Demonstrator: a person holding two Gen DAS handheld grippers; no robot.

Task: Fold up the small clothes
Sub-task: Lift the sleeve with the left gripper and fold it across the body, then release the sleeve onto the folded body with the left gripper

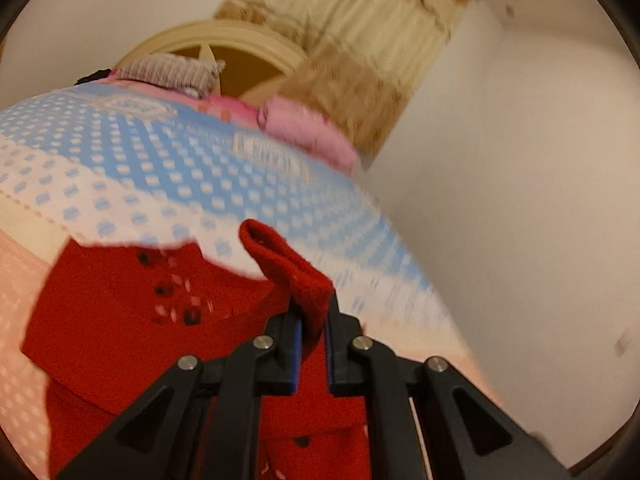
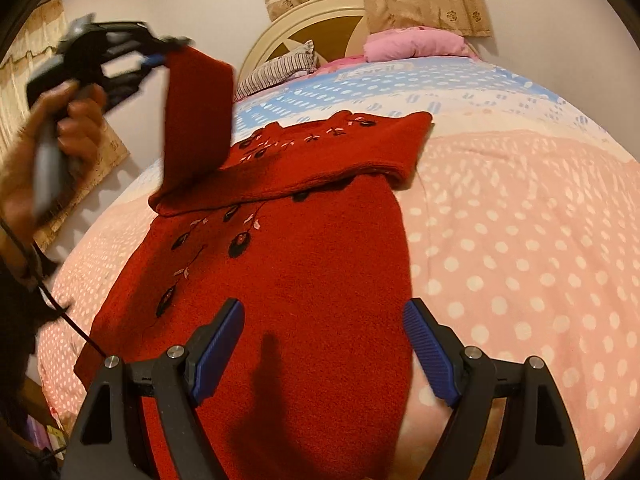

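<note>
- Red knit sweater [image 2: 288,264] lies flat on the polka-dot bedspread [image 2: 520,248], embroidered front up, one sleeve already folded across the chest near the collar.
- Left gripper [image 1: 310,320]: jaws closed tight on the cuff of the other sleeve [image 1: 288,268]. In the right wrist view that sleeve [image 2: 198,120] hangs lifted above the sweater's left shoulder, taut from the gripper down to the body.
- Right gripper [image 2: 322,344]: jaws wide apart, nothing between them, hovering over the lower body of the sweater near the hem. Not touching the fabric, as far as I can tell.
- Step in hand, by my reading: carrying the lifted sleeve over the body to lay it across the chest.
- To do it well: keep the cuff pinched until the sleeve lies flat; bring it down parallel to the folded sleeve, not twisted; avoid dragging the shoulder, which would rumple the layer beneath.
- Right gripper could press the body down to stop it sliding on the soft bedspread.
- Pink pillow [image 2: 412,44] and striped pillow [image 2: 280,70] lie by the headboard [image 2: 304,12], well apart from the work.
</note>
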